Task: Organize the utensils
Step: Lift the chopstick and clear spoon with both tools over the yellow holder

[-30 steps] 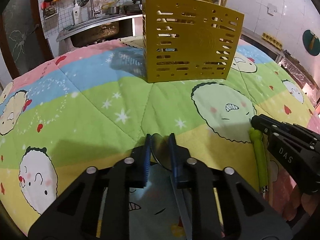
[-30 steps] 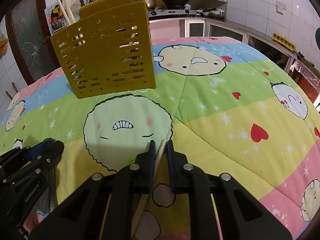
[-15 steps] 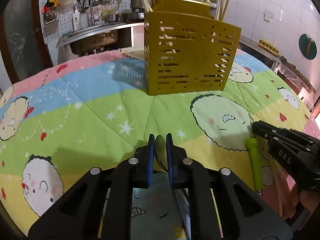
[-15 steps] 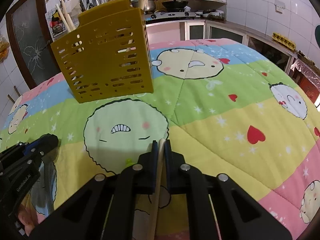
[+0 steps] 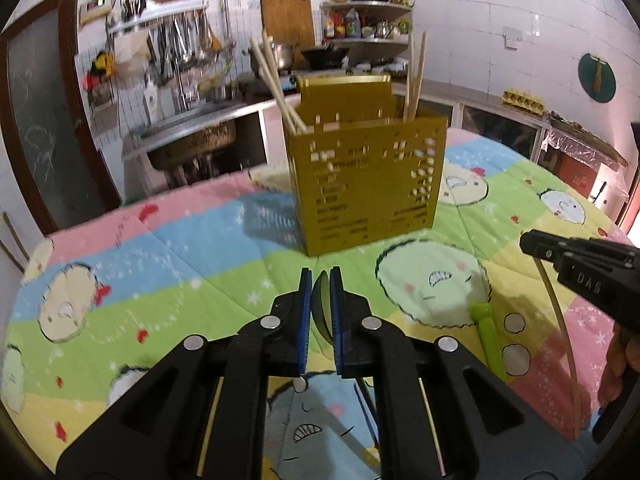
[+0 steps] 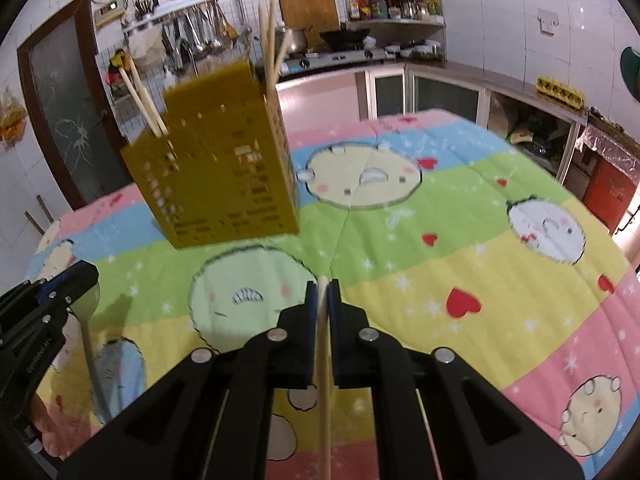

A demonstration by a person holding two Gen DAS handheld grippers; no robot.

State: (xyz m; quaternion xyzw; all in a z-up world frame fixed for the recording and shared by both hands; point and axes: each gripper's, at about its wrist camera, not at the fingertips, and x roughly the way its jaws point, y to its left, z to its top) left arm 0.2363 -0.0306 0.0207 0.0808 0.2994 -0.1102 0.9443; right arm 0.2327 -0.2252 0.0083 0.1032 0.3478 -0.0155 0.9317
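Observation:
A yellow perforated utensil holder (image 5: 366, 184) stands at the far middle of the quilted table, with several chopsticks upright in it; it also shows in the right wrist view (image 6: 218, 184). My left gripper (image 5: 320, 280) is shut on a metal spoon (image 5: 320, 304), held above the cloth; the spoon (image 6: 86, 308) hangs from it in the right wrist view. My right gripper (image 6: 322, 286) is shut on a wooden chopstick (image 6: 325, 380), also lifted off the table; in the left wrist view the chopstick (image 5: 560, 320) hangs below it.
A green-handled utensil (image 5: 490, 340) lies on the cartoon quilt (image 6: 460, 256) between the grippers. A thin dark utensil (image 5: 366, 412) lies under my left gripper. Kitchen counters, a sink and a stove stand behind the table.
Both grippers have risen off the cloth, the left carrying the spoon and the right carrying the chopstick. The view has tilted up so the holder sits lower and farther in both frames.

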